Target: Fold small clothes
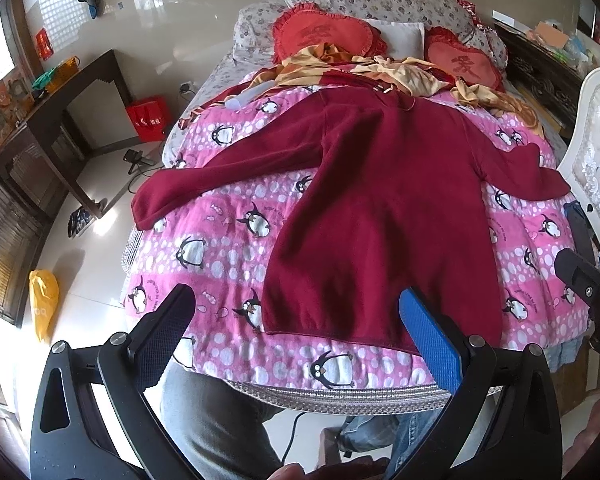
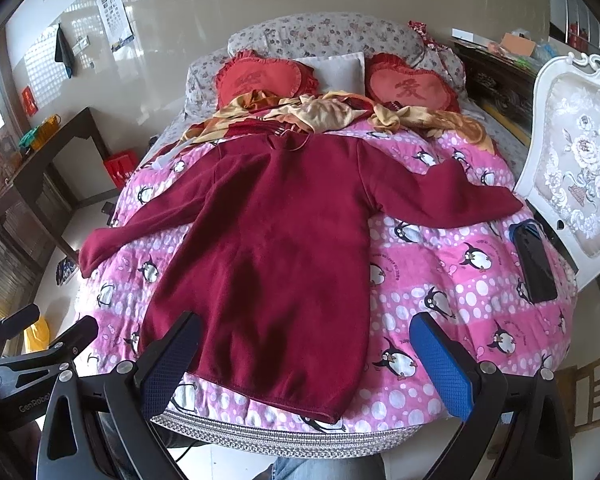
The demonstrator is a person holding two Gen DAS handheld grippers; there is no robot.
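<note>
On the quilt (image 2: pixel 440 248), sweater (image 2: pixel 268 240), hem partly hidden

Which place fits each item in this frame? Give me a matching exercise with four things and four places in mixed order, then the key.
Things
1. dark red long-sleeved fleece top
2. black slab-shaped phone
3. two red heart-shaped frilled cushions
4. yellow plastic bag

Places
A. on the floor left of the bed
B. at the head of the bed
C. spread flat, sleeves out, mid-quilt
D. on the quilt's right edge, by the white chair

Pairs: 1-C, 2-D, 3-B, 4-A
</note>
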